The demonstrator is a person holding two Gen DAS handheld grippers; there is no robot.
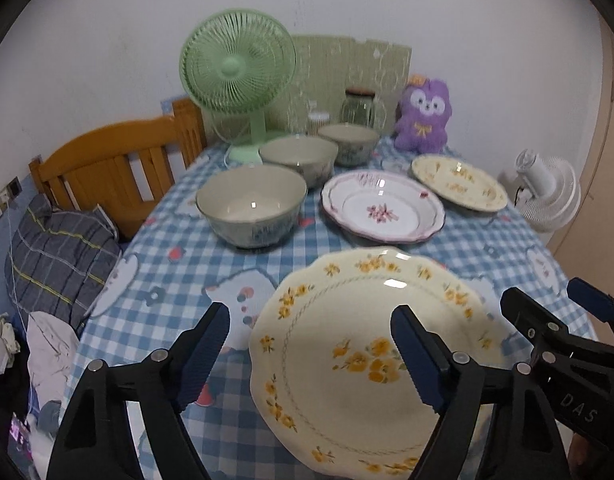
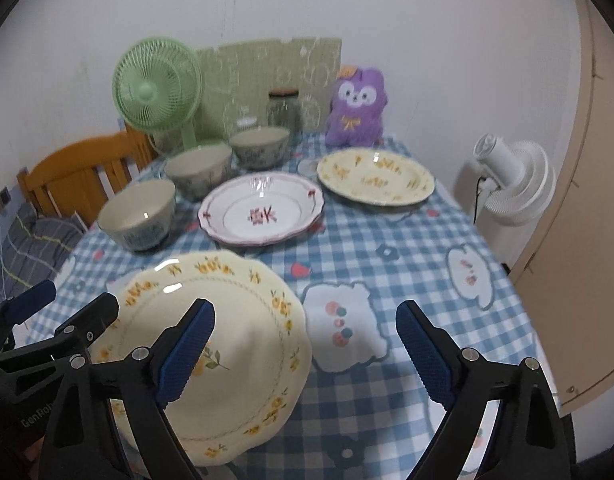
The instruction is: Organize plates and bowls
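Note:
A cream plate with yellow flowers (image 1: 347, 320) (image 2: 243, 312) lies nearest on the checked tablecloth. My left gripper (image 1: 311, 356) hangs open over its left rim, and my right gripper (image 2: 307, 352) hangs open over its right rim. Neither gripper's pads press on the plate. Behind it lie a pink-flowered plate (image 1: 383, 210) (image 2: 263, 208) and a second yellow-flowered plate (image 1: 459, 182) (image 2: 375, 178). Three grey-green bowls stand in a row at the left: near (image 1: 251, 204), middle (image 1: 299, 156) and far (image 1: 349, 140).
At the back of the table stand a green fan (image 1: 237, 72), a glass jar (image 1: 359, 108) and a purple plush toy (image 1: 425, 114). A white fan (image 2: 515, 184) stands off the table's right edge. A wooden bed frame (image 1: 107, 160) and a pillow (image 1: 59, 256) lie to the left.

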